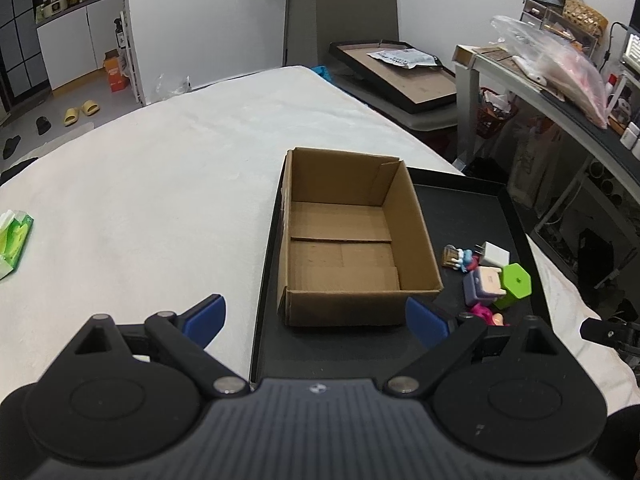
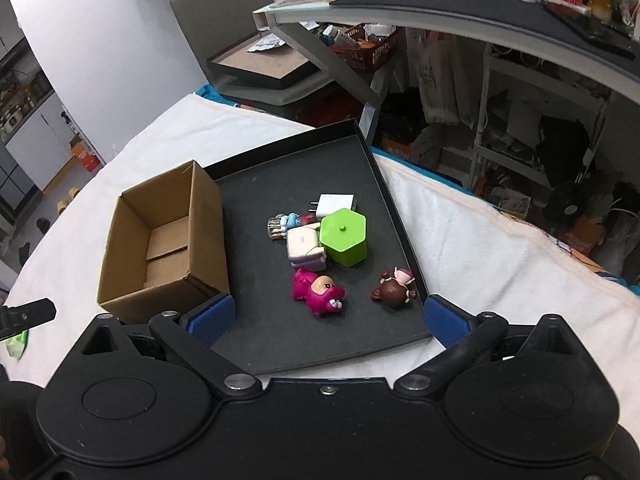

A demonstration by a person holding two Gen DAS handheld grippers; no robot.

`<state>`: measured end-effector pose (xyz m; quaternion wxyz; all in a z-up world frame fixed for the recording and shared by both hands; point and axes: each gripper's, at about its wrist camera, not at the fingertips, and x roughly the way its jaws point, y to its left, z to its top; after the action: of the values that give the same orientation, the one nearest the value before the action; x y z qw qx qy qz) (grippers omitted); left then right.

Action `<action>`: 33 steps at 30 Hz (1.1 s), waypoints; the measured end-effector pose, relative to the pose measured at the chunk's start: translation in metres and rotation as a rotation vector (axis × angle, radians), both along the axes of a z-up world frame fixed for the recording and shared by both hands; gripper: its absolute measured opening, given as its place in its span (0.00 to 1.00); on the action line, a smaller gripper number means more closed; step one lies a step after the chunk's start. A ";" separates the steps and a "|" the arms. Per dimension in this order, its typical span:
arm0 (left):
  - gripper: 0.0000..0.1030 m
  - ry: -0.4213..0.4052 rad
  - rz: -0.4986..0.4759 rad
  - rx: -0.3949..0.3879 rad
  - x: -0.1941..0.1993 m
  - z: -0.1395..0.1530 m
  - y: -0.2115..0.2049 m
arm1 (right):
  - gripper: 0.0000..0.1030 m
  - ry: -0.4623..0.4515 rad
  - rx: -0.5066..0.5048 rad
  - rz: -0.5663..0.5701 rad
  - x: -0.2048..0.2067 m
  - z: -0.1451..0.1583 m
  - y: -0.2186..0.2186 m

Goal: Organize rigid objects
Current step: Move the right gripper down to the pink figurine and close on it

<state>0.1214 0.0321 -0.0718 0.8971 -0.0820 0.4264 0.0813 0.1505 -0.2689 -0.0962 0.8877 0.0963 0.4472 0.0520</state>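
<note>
In the left wrist view the toy cluster is partly cut off by the right blade of the left tongs [image 1: 315, 318], and the pink figure [image 2: 318, 291] is seen there only as a sliver. The small blue-and-white figure [image 2: 291, 221] and the metal-framed piece beside it are too small to be identified. The far floor of the cardboard box [image 1: 348, 240] is hidden in the right wrist view by its near wall.

A white fleecy cover [image 1: 160, 184] is spread over the surface, and a black tray [image 2: 280, 336] is laid on it. Shelving crowded with bags and bottles is seen to the right, a grey chair carrying a black frame beyond, and yellow slippers on the floor to the left. A green packet [image 1: 14, 240] is cut off at the left edge.

The box is set on the tray's left part, open upward and empty, its long axis running away from the left tongs. To its right the toys are grouped on the tray: a green hexagonal container [image 2: 344, 238] standing upright, a white charger [image 2: 336, 205] with prongs pointing toward the box, a pale lilac toy [image 2: 306, 251] touching the container, the pink figure lying nearer, and a brown figure [image 2: 394, 289] lying apart near the tray's right rim.

Both the left tongs and the right tongs [image 2: 327, 318] are spread wide and nothing is held.
</note>
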 end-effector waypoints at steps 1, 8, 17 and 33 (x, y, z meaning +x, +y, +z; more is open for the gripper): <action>0.93 0.002 0.005 -0.003 0.002 -0.002 0.001 | 0.97 0.007 0.002 0.001 0.003 -0.003 0.001; 0.91 0.035 0.046 -0.015 0.028 -0.019 0.010 | 0.96 0.065 0.001 0.012 0.029 -0.027 0.010; 0.87 0.082 0.098 -0.021 0.058 -0.045 0.022 | 0.95 0.123 -0.030 0.043 0.062 -0.062 0.028; 0.62 0.158 0.119 -0.016 0.091 -0.077 0.032 | 0.80 0.191 -0.076 0.095 0.102 -0.110 0.046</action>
<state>0.2125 0.0641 -0.1489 0.8536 -0.1076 0.4908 0.1371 0.2525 -0.2226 -0.2062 0.8405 0.0456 0.5355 0.0677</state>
